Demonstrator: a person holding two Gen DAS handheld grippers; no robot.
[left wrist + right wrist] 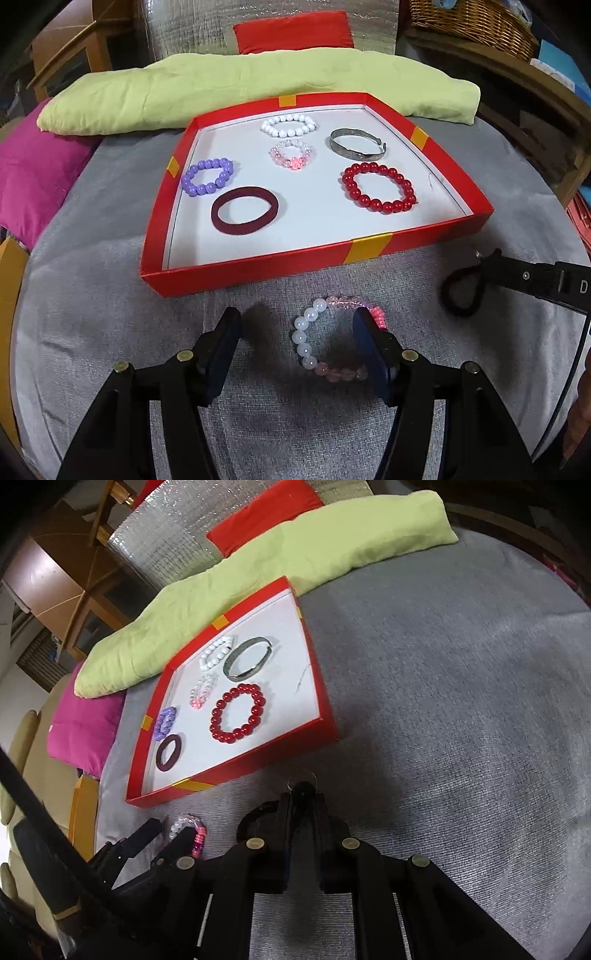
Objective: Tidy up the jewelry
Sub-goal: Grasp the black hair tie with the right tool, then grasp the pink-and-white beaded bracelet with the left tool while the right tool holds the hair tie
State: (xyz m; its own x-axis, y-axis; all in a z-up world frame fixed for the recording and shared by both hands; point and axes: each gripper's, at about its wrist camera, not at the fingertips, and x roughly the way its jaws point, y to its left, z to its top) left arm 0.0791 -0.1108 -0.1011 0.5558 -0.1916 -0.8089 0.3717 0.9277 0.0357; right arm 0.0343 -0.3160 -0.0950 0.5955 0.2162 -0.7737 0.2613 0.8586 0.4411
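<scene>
Your left tongs (297,345) stand apart around the pink-and-white bead bracelet (325,338) on the gray tabletop (110,314), just before the red tray (258,264). One pad covers the pink side; closing off-center could make the beads roll out. Your right tongs (303,794) are clamped on a dark hair tie (460,293); the tray wall stands between both and the six pieces inside.

Between my open left gripper's (297,338) fingers a pink-and-white beaded bracelet (310,334) lies flat on grey cloth, just before the shallow red cardboard tray (258,264) holding six bracelets.
</scene>
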